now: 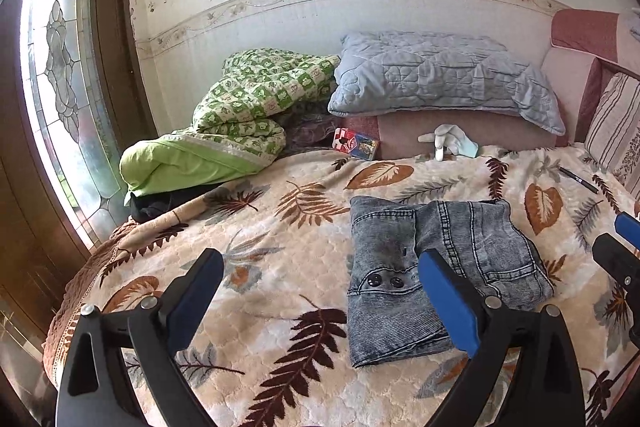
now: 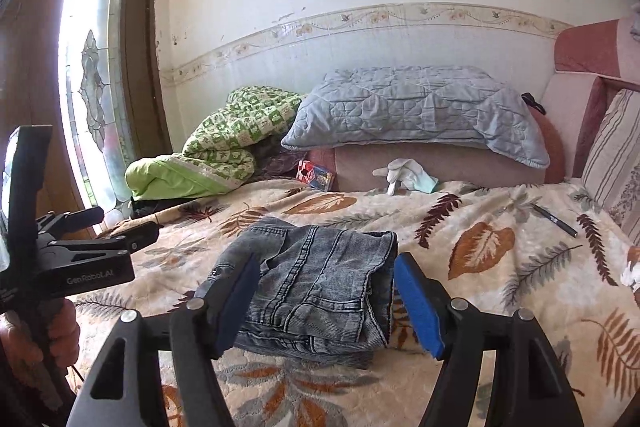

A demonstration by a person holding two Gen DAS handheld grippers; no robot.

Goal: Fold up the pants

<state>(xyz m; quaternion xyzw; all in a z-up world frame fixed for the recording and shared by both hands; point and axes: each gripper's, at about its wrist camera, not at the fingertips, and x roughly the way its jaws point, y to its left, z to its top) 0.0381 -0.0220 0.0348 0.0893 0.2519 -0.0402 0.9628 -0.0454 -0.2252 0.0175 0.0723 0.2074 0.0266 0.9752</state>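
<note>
On leaf-print blanket (image 1: 280, 307): folded pants (image 1: 432, 279). Left gripper (image 1: 320, 267) fingers wide apart, empty; right gripper (image 2: 326, 283) fingers parted, straddling pants, not gripping.

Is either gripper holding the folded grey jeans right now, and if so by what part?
Neither: left gripper and right gripper are open, off the folded grey denim jeans.

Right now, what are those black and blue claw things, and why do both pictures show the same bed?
They are two grabbing tools, one in each of a person's hands, each with a small camera looking along its fingers. One picture comes from the left gripper, the other from the right gripper. Both stand open and hold nothing. The grey jeans lie folded on the leaf-patterned blanket; the right gripper's blue pads sit on either side of them without squeezing. Further back are a blue pillow, a green quilt, a white glove and a pen.
</note>
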